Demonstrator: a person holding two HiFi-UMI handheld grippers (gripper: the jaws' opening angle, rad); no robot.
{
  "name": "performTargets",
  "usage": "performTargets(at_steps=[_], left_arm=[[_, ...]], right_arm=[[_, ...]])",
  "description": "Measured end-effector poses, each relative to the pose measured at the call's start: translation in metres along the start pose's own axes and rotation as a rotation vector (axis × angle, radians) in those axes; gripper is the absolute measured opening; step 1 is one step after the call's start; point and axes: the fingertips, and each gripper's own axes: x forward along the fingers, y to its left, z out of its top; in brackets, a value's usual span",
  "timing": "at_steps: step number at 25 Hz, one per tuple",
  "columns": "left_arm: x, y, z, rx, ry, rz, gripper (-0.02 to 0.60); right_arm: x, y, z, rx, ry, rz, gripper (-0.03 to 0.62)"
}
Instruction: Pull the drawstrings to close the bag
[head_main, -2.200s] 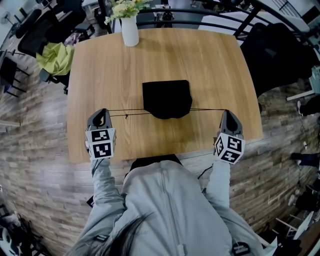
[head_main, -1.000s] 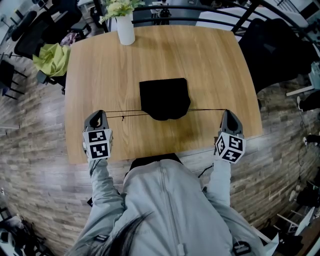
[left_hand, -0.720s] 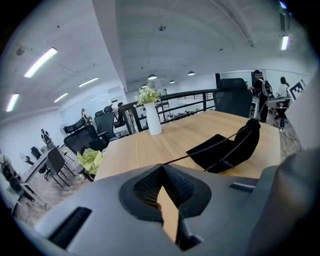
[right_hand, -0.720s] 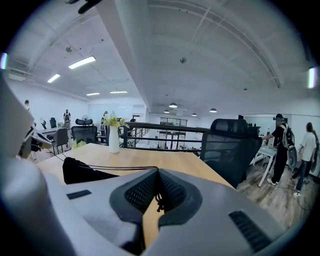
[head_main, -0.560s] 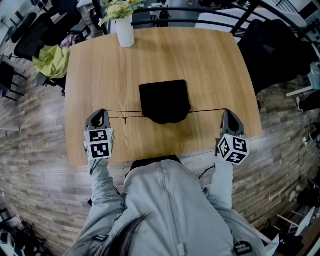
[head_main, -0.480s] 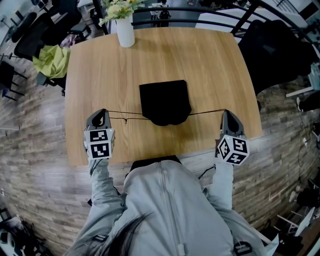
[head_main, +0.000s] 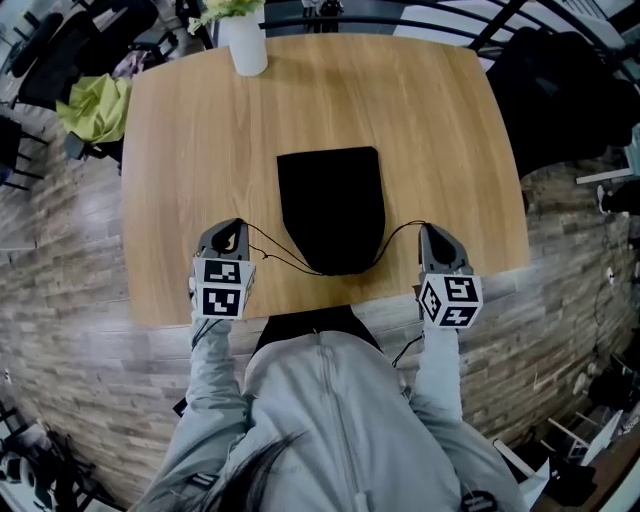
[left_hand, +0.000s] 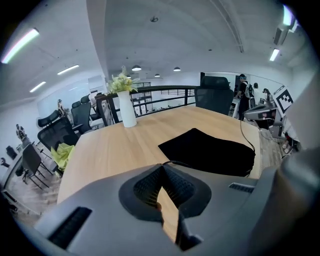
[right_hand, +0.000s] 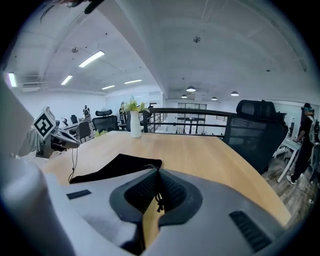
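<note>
A black drawstring bag (head_main: 331, 205) lies flat on the wooden table (head_main: 200, 150), its gathered mouth toward the near edge. My left gripper (head_main: 234, 229) is shut on the left drawstring (head_main: 270, 250), which sags in a loose curve to the bag's mouth. My right gripper (head_main: 430, 230) is shut on the right drawstring (head_main: 396, 237), also slack. In the left gripper view the cord (left_hand: 176, 163) leaves the closed jaw tips toward the bag (left_hand: 207, 150). In the right gripper view a knotted cord end (right_hand: 158, 199) hangs between the closed pads, with the bag (right_hand: 117, 167) beyond.
A white vase of flowers (head_main: 243, 45) stands at the table's far left edge. Office chairs and a yellow-green cloth (head_main: 90, 105) sit off the table's left side, and a black chair (head_main: 560, 90) to the right. The near table edge (head_main: 330, 305) runs just behind both grippers.
Both grippers have moved inward toward the bag. The drawstrings, stretched straight and taut before, now hang slack in curves.
</note>
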Motion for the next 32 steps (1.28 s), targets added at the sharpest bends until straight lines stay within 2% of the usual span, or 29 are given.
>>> performTargets(at_steps=[6,11,15,19,24,25,28,30,32], left_arm=[[0.029,-0.027,-0.026,0.004,0.080,-0.072,0.028],[0.050,-0.039,-0.047,0.004,0.132,-0.098,0.028],[0.062,-0.050,-0.058,-0.008,0.165,-0.118,0.029],[0.068,-0.056,-0.072,-0.023,0.199,-0.138,0.029],[0.068,-0.058,-0.082,-0.012,0.219,-0.147,0.031],[0.068,-0.059,-0.083,-0.004,0.221,-0.154,0.036],[0.068,-0.063,-0.086,0.017,0.234,-0.176,0.120],[0.067,-0.062,-0.087,0.020,0.231,-0.176,0.131],[0.065,-0.060,-0.086,0.015,0.222,-0.169,0.146]], right_arm=[[0.028,0.020,-0.045,-0.004,0.114,0.054,0.023],[0.049,0.027,-0.079,-0.001,0.200,0.079,0.025],[0.059,0.023,-0.095,-0.021,0.257,0.068,0.025],[0.063,0.022,-0.114,0.008,0.334,0.062,0.025],[0.061,0.023,-0.121,0.058,0.350,0.073,0.026],[0.061,0.023,-0.121,0.065,0.351,0.076,0.026],[0.061,0.022,-0.123,0.078,0.355,0.079,0.036],[0.060,0.023,-0.123,0.092,0.355,0.080,0.101],[0.059,0.022,-0.122,0.098,0.348,0.073,0.110]])
